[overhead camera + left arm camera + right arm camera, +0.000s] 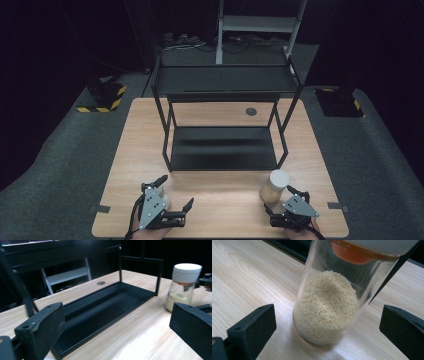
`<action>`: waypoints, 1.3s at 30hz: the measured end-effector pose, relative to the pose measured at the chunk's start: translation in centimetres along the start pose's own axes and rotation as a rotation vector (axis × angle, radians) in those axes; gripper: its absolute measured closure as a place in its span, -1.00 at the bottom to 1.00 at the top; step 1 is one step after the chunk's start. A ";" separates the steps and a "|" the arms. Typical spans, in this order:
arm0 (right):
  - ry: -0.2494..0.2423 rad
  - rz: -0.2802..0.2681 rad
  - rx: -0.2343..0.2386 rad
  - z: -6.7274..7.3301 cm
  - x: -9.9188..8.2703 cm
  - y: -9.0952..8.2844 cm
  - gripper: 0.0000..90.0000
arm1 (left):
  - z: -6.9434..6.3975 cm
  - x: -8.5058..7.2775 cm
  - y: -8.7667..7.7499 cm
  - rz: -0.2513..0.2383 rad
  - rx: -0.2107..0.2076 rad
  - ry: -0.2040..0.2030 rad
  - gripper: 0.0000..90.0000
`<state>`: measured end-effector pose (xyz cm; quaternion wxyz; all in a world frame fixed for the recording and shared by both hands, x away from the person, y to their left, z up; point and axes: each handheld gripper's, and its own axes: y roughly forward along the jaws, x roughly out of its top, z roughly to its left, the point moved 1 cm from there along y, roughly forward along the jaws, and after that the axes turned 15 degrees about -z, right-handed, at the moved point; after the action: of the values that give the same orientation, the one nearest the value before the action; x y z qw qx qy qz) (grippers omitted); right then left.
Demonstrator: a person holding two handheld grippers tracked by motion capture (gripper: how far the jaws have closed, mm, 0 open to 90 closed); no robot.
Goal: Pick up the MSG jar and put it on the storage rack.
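Observation:
A clear glass jar (274,186) with a white lid stands upright on the wooden table (220,200), front right. It is partly filled with pale grains (329,307) and shows an orange insert under the lid. My right gripper (281,201) is open, its jaws either side of the jar's base without touching it (328,326). My left gripper (176,191) is open at the front left with nothing between its pads (47,325). In the left gripper view the jar (183,287) stands off to the right.
A black two-tier metal rack (225,80) stands mid-table, its lower tray (222,147) just beyond the jar. A round grommet (251,111) sits behind it. Tape marks (337,206) flag the front corners. A white frame (260,25) stands on the floor beyond.

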<state>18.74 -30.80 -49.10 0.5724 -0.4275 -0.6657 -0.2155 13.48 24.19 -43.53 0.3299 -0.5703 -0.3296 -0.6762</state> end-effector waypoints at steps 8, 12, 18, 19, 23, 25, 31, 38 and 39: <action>-0.002 0.001 0.004 0.0 0.0 0.0 -1.00 | 1.3 -0.3 -1.0 0.000 0.066 -0.008 -0.99; -0.001 0.001 0.004 0.0 0.0 0.0 -1.00 | 1.6 -0.4 -1.5 0.005 0.088 -0.010 -0.99; 0.000 0.000 0.005 -0.1 0.0 0.0 -1.00 | 2.0 -0.6 -2.2 0.016 0.112 -0.007 -0.99; 0.005 -0.002 0.007 -0.2 0.0 0.0 -1.00 | 2.2 -0.7 -2.4 0.016 0.122 -0.014 -0.99; 0.009 -0.004 0.005 -0.2 -0.1 -0.1 -1.00 | 2.2 -1.0 -2.6 0.030 0.134 -0.013 -0.99; 0.004 -0.005 0.007 -0.1 -0.1 -0.1 -1.00 | 2.2 -1.1 -2.7 0.043 0.136 -0.004 -0.99; 0.005 -0.005 0.008 -0.2 -0.1 -0.1 -1.00 | 1.9 -1.4 -2.9 0.059 0.157 -0.006 -0.99; 0.006 -0.007 0.010 -0.2 -0.1 -0.1 -1.00 | 1.7 -1.8 -3.0 0.080 0.171 -0.007 -0.99; 0.006 -0.007 0.010 -0.2 -0.1 -0.1 -1.00 | 1.7 -1.9 -3.0 0.082 0.173 -0.012 -0.99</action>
<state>18.79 -31.04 -49.12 0.5758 -0.4217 -0.6664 -0.2155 12.21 27.42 -45.42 0.4035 -0.5568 -0.3651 -0.6276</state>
